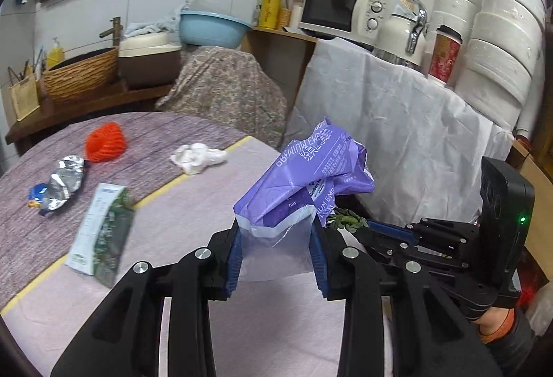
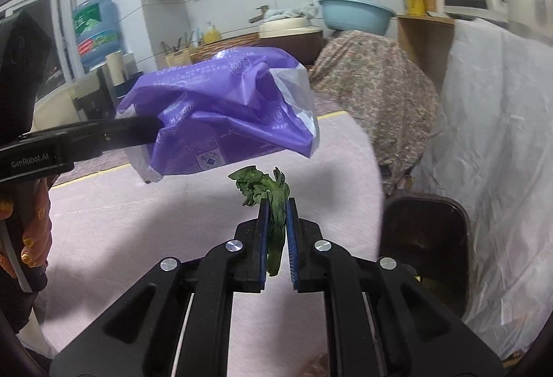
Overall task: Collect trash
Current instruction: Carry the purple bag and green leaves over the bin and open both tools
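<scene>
Left gripper (image 1: pixel 276 252): black w/ blue pads, clamped on the clear lower edge of a crumpled purple plastic bag w/ white print (image 1: pixel 311 176); bag held up off the worktop, bunched above the pads. Same bag seen in right wrist view (image 2: pixel 224 114), w/ the left gripper's finger reaching into it from the left.

Right gripper (image 2: pixel 277 238): closed on a wilted dark green leafy scrap (image 2: pixel 273 204); scrap sticks up past the fingertips, just below the bag's edge, not touching as far as can be told. In left view the scrap (image 1: pixel 345 221) sits right beside the bag's lower right.

Worktop (image 1: pixel 193 211): pale pink cloth near, purple-grey woven cloth (image 1: pixel 145 135) farther back, yellow strip between.

Other trash on worktop: green-white printed flat packet (image 1: pixel 100 232) near the strip; crushed silver foil wrapper w/ blue end (image 1: pixel 60 183) on the woven cloth; orange net ball (image 1: pixel 105 142) just behind the foil; crumpled white tissue (image 1: pixel 198 157) well right of it.

Bin: dark brown, open top (image 2: pixel 425 238), low at right beside the worktop, below a white sheet (image 2: pixel 490 135).

Bkgd: cream microwave (image 1: pixel 345 10), light blue basin (image 1: pixel 212 28).
</scene>
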The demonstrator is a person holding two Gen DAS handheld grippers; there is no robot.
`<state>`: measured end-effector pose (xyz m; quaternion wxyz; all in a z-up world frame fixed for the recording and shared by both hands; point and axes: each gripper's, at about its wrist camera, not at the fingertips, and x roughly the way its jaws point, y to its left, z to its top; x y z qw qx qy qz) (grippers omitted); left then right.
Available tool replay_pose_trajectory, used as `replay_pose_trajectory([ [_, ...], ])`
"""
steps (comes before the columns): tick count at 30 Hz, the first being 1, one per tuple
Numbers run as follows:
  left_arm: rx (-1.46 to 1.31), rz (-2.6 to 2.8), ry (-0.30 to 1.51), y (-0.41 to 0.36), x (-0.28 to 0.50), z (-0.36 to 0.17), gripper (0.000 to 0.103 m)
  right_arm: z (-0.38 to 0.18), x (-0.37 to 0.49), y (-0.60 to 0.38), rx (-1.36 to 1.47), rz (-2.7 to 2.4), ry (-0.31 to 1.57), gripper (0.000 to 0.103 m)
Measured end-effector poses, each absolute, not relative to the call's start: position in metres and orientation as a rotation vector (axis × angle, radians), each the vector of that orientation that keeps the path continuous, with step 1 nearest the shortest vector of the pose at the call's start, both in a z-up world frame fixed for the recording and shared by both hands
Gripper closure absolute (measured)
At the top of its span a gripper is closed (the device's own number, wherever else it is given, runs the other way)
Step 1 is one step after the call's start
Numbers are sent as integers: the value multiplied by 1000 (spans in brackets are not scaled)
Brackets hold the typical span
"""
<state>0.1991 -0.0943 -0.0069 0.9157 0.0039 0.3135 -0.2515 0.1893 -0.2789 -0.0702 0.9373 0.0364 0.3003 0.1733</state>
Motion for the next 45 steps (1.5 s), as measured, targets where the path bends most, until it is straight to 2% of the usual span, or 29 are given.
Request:
replay_pose_trajectory([
  [17,23,-593,744,-181,221,-28,69,-121,205,-417,197,26,680,92],
  [26,55,-612,798,-224,241,-40,69,-161,224,-443,238,-29,754,92],
  [41,105,-634,827,-271,252,-54,69,-193,244,-447,206,-9,806,92],
  [43,105,-636,825,-273,253,-53,69,-198,248,-445,202,-12,812,91],
  [44,104,-637,825,-274,253,-53,69,-200,249,-445,202,-12,815,87],
  [45,103,-637,824,-275,253,-53,69,-203,250,-445,204,-16,822,74],
])
